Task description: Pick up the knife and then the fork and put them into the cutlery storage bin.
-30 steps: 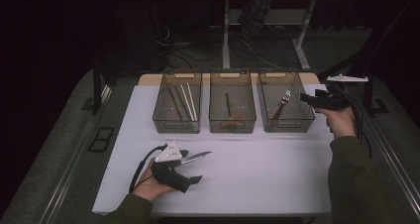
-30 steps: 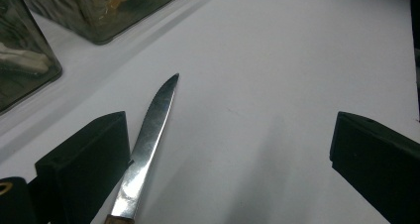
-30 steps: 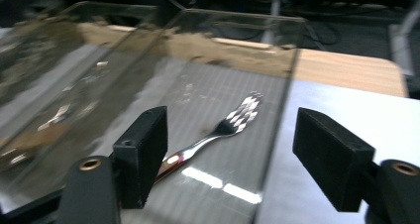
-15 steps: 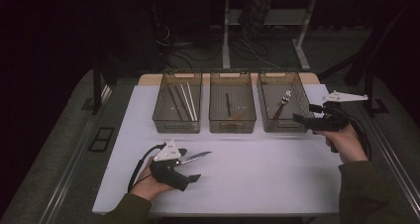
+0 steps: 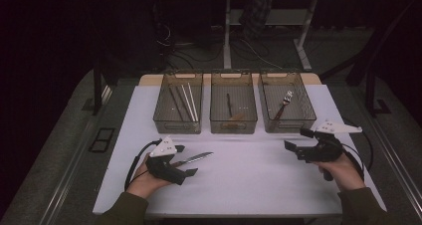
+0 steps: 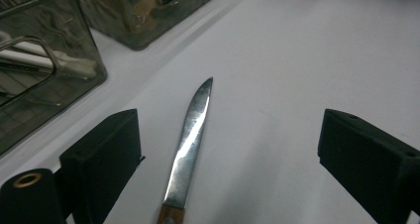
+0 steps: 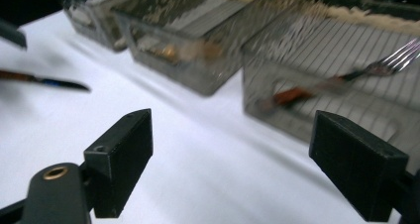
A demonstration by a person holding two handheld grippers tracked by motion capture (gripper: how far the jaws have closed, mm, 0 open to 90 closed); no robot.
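I have the left hand-held gripper low over the near left part of the white desk, its two black jaws spread wide with nothing pinched; in the left gripper view the steel-bladed knife with a brown wooden handle lies flat on the desk between those jaws, touching neither, its tip pointing away toward the bins. The right hand-held gripper hovers at the near right of the desk, jaws likewise spread apart and empty, aimed leftward across the surface; in its own view the bare desk shows between the jaws. Along the far edge of the desk stand three smoky translucent plastic bins in a row, close beside one another. The left bin holds several long thin sticks, light and dark; the middle bin holds a dark slender utensil with a brownish handle, which I cannot identify further; the right bin holds a silver fork with a dark handle, lying diagonally. Beyond the desk the room is dark, with table legs and loose cables on a grey floor.
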